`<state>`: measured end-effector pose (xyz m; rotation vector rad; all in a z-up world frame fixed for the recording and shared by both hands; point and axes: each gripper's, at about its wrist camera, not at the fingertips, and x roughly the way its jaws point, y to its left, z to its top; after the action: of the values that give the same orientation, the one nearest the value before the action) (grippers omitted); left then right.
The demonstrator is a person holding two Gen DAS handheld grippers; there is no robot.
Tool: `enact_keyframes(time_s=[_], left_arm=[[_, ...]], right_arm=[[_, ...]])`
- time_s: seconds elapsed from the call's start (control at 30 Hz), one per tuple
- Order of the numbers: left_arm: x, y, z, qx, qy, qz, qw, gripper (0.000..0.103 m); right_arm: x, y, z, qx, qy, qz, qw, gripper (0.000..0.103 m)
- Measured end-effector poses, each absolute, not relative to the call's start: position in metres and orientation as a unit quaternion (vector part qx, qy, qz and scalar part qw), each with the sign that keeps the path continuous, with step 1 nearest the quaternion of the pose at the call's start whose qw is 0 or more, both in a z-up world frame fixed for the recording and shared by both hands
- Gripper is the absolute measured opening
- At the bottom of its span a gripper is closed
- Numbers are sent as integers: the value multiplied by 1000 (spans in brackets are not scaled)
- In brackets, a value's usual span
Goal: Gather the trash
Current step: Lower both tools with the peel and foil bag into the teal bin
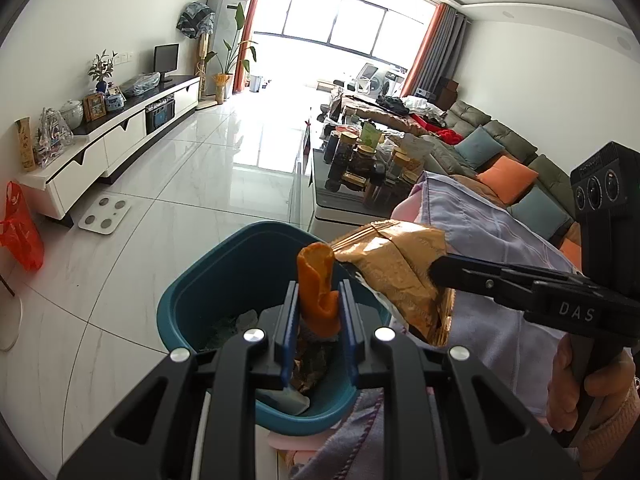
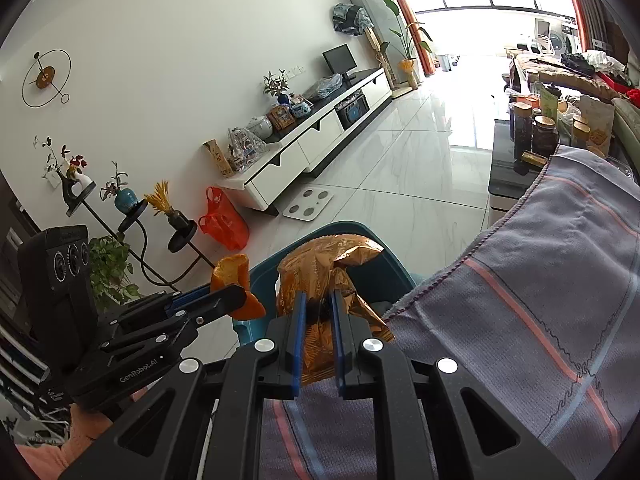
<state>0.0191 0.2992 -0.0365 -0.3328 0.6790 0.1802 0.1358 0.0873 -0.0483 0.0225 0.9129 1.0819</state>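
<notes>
My left gripper (image 1: 319, 292) is shut on an orange peel (image 1: 317, 280) and holds it above the teal trash bin (image 1: 192, 292). The bin holds scraps of trash. My right gripper (image 2: 318, 300) is shut on a crumpled golden snack wrapper (image 2: 320, 276) and holds it over the bin's rim (image 2: 352, 227). In the left wrist view the right gripper (image 1: 436, 272) comes in from the right with the wrapper (image 1: 396, 264). In the right wrist view the left gripper (image 2: 240, 294) holds the peel (image 2: 232, 272) at the left.
A grey striped cloth (image 2: 540, 300) covers the surface on the right. A coffee table with jars (image 1: 360, 160) and a sofa (image 1: 500, 148) lie beyond it. A white TV cabinet (image 1: 120, 132), a floor scale (image 1: 105, 214) and an orange plastic bag (image 1: 20, 228) stand at the left.
</notes>
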Motion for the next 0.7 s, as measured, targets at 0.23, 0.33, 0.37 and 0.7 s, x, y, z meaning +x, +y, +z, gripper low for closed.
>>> enact_keyframes(time_s=[0.23, 0.33, 0.37, 0.7], left_arm=[[19, 303, -38, -164, 332, 90, 925, 20], [20, 304, -38, -165, 332, 91, 924, 20], [20, 304, -38, -165, 332, 92, 924, 20], [20, 306, -42, -168, 334, 95, 923, 20]], right_arm=[[136, 94, -49, 7, 421, 497, 758, 12], [136, 94, -49, 7, 422, 497, 759, 12], [135, 94, -48, 7, 421, 497, 759, 12], [144, 103, -57, 5, 430, 490, 758, 12]])
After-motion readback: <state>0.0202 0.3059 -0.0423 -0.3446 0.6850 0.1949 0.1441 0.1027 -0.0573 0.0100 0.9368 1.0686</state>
